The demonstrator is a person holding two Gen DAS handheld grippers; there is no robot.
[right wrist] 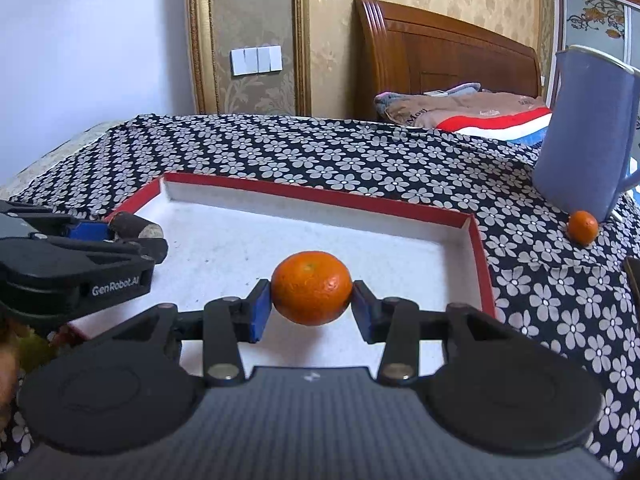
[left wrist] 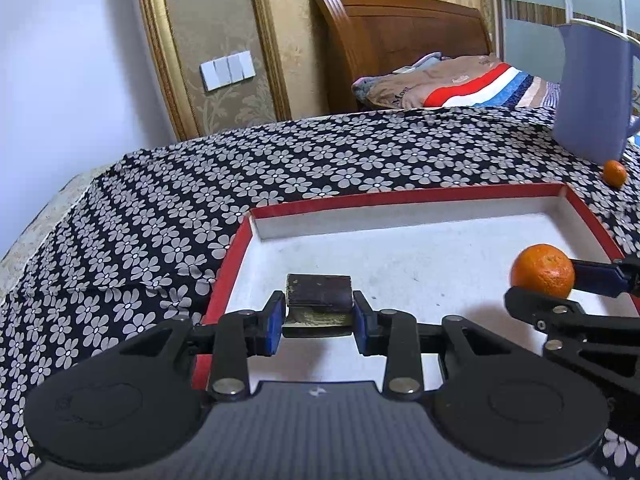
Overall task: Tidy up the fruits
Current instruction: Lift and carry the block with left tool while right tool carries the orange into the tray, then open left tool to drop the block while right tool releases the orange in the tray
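A red-rimmed white tray (left wrist: 400,196) lies on the flowered cloth. My left gripper (left wrist: 319,320) hangs over the tray's near left part, shut on a dark brown chunk (left wrist: 319,290) with a pale cut face. My right gripper (right wrist: 312,308) is shut on an orange mandarin (right wrist: 312,288) held just above the tray floor, near the tray's right side. The left wrist view shows that mandarin (left wrist: 543,270) at its right; the right wrist view shows the brown chunk (right wrist: 136,226) at its left. A smaller mandarin (right wrist: 583,227) rests on the cloth outside the tray.
A tall blue jug (right wrist: 584,128) stands on the cloth at the far right, right behind the small mandarin (left wrist: 615,173). Beyond the table are a bed with a wooden headboard (right wrist: 440,56) and folded bedding. Something blurred and yellow-green (right wrist: 32,348) shows at the lower left edge.
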